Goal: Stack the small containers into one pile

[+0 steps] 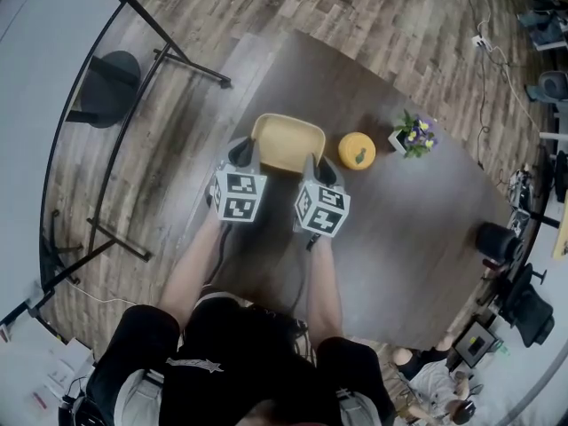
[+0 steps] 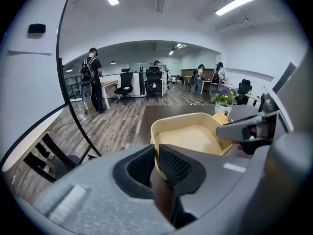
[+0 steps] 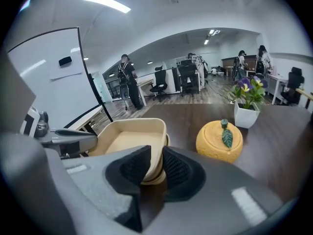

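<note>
Left gripper view shows the left tool (image 2: 156, 153) with its two black ribbed pads pressed close together on the near rim of a pale yellow rectangular open container (image 2: 190, 138). The thin wall stands between them, near the tray's left corner. Right gripper view shows the right tool (image 3: 155, 155) clamped in the same way on the near right corner of that container, one pad inside the wall and one outside. The container reaches away from both tools, its hollow facing up and empty. In each gripper view the other tool's grey finger shows at the far side of the tray.

In the head view the tools sit side by side at the container's near edge, marker cubes toward the person, with the tray just beyond them over the dark brown table (image 1: 417, 229). Whether its base touches the table cannot be told. To its right, close but apart, stands a round orange-yellow lidded container with a green leaf on top (image 3: 220, 141). Further right is a white pot of purple and yellow flowers (image 3: 247, 114).
</note>
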The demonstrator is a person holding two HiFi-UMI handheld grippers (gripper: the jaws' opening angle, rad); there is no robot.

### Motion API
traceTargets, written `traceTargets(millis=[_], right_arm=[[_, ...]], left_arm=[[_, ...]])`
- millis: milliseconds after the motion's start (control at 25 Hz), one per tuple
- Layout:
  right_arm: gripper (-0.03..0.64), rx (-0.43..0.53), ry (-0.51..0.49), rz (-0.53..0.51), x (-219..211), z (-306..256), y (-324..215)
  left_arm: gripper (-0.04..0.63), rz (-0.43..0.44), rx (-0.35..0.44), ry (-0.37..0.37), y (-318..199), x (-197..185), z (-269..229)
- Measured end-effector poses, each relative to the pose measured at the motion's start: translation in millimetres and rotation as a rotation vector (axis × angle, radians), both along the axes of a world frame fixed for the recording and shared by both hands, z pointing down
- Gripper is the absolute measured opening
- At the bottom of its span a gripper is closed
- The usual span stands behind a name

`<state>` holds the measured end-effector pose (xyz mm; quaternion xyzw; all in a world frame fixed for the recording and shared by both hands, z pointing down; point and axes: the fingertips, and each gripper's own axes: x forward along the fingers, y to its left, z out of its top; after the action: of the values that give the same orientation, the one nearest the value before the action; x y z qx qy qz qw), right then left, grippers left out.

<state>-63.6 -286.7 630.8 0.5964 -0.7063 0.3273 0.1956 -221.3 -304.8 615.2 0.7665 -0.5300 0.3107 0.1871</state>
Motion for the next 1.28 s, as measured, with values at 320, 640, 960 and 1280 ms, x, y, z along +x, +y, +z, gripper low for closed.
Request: traceTargets(millis=[320,640,960,1280], right_arm=[[0.142,0.017,0.013,-0.003,-2,3,-3],[0.249,0.087,0.034,0.002,4,-15,1],[0.249,0.174,0.065,-0.008,11,-66,21],[0.249,0.317,0.128,0.02,33,-141,62]], left_arm=[[0.062,-0.005,0.012,0.021,-1,-3,4],[0.305,-0.008,0.054,0.085,5,-9,-14],[0.305,0.046,0.126,0.108,26,2,-59],[0.304,0.156,0.25,0.141,61,29,-132]])
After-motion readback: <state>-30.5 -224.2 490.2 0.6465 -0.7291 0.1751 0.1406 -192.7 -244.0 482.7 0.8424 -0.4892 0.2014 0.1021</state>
